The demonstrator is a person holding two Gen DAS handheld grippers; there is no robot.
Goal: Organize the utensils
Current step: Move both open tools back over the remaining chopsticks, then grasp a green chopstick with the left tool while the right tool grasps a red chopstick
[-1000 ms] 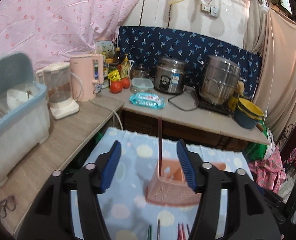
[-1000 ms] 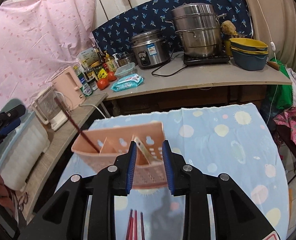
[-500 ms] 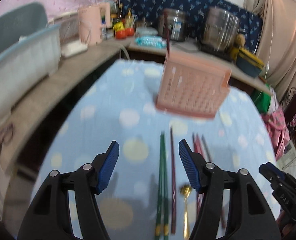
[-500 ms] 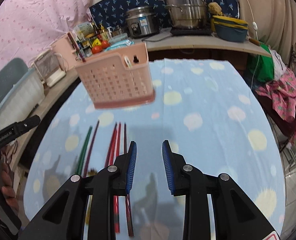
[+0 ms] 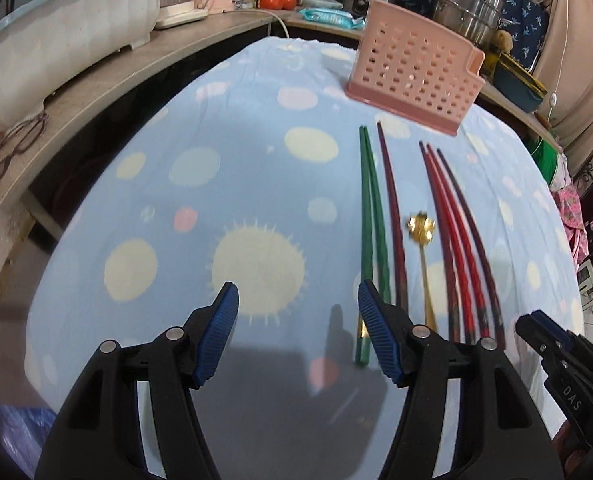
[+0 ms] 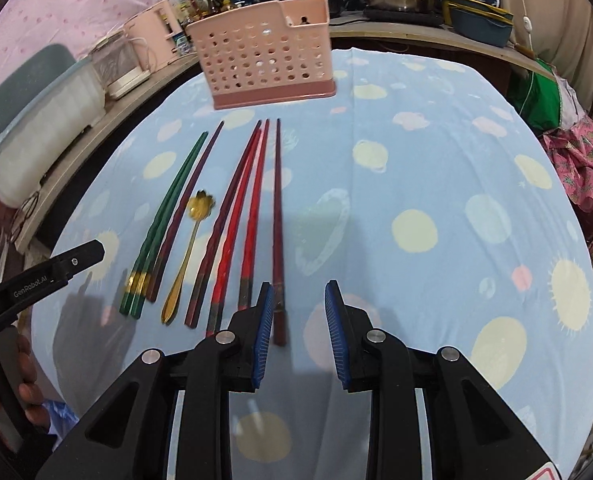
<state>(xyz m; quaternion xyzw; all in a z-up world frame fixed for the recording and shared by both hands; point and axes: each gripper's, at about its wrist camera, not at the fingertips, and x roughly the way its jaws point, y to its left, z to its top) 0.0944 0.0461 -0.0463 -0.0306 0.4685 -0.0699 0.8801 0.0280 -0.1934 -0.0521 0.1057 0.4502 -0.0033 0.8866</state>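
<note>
Two green chopsticks; five red and dark maroon chopsticks; one gold flower-bowled spoon; one pink perforated plastic utensil basket.

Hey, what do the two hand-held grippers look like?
Both the left hand-held gripper and the right hand-held gripper have glossy black plastic arms, silver rivets and ribbed blue pads. White lettering marks their sides: "GenRobot.AI" on the left.

A perforated pink utensil basket stands upright. Before it, flat and roughly parallel, lie green chopsticks, dark and red chopsticks, and a gold spoon, apparently flower-shaped.
</note>
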